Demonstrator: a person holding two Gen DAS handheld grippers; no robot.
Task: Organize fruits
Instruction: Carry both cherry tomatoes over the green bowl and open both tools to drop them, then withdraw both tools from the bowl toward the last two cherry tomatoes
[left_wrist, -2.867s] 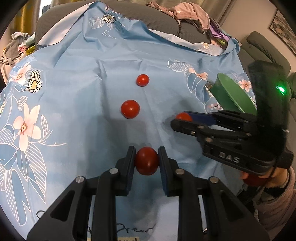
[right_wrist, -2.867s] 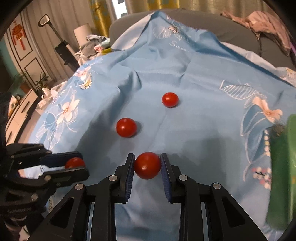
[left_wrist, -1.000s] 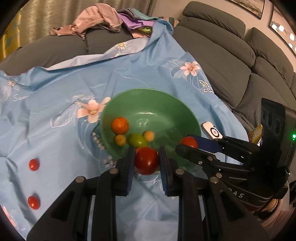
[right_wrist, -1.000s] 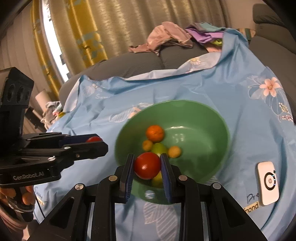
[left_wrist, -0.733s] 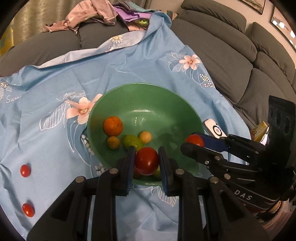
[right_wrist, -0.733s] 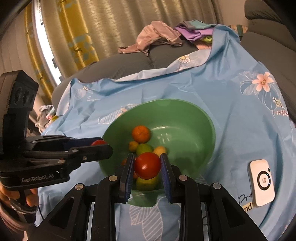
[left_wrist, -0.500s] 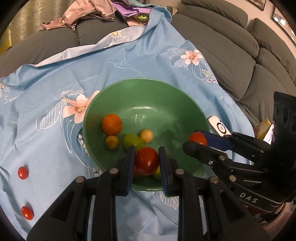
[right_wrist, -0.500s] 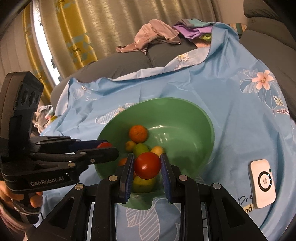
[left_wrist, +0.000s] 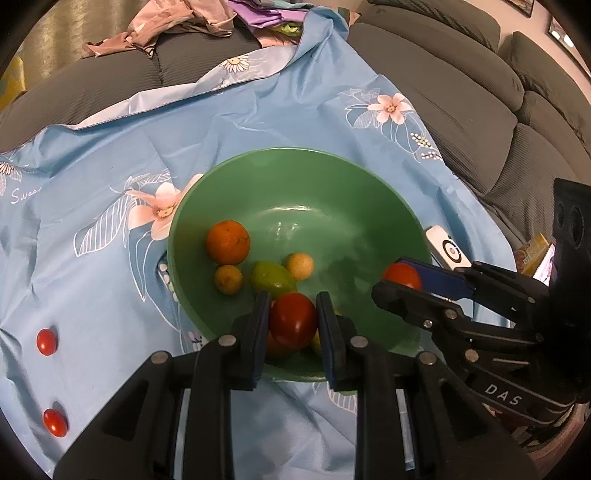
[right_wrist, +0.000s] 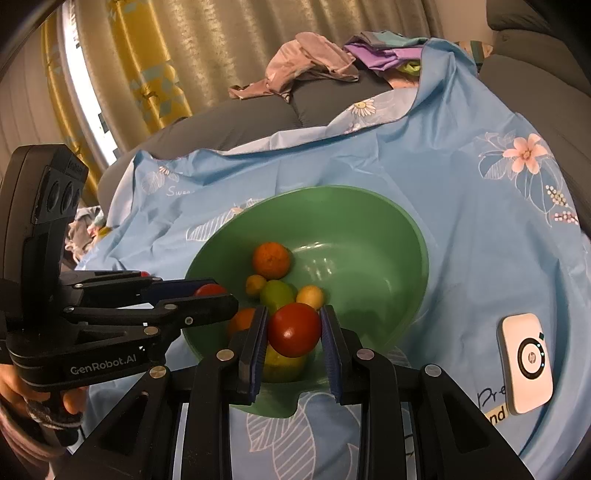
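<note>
Left wrist view: a tomato (left_wrist: 293, 320) is pinched in each gripper's jaws above the green bowl (left_wrist: 369, 192), ready for release.

The left gripper's fingers (left_wrist: 258, 332) are covering most of an orange fruit (left_wrist: 275, 347) and a yellow fruit (left_wrist: 316, 338) in the green bowl (left_wrist: 295, 173). The white device (left_wrist: 447, 251) is lying partly behind the bowl's rim. The person's hand (right_wrist: 22, 391) is running off the frame edge.
</note>
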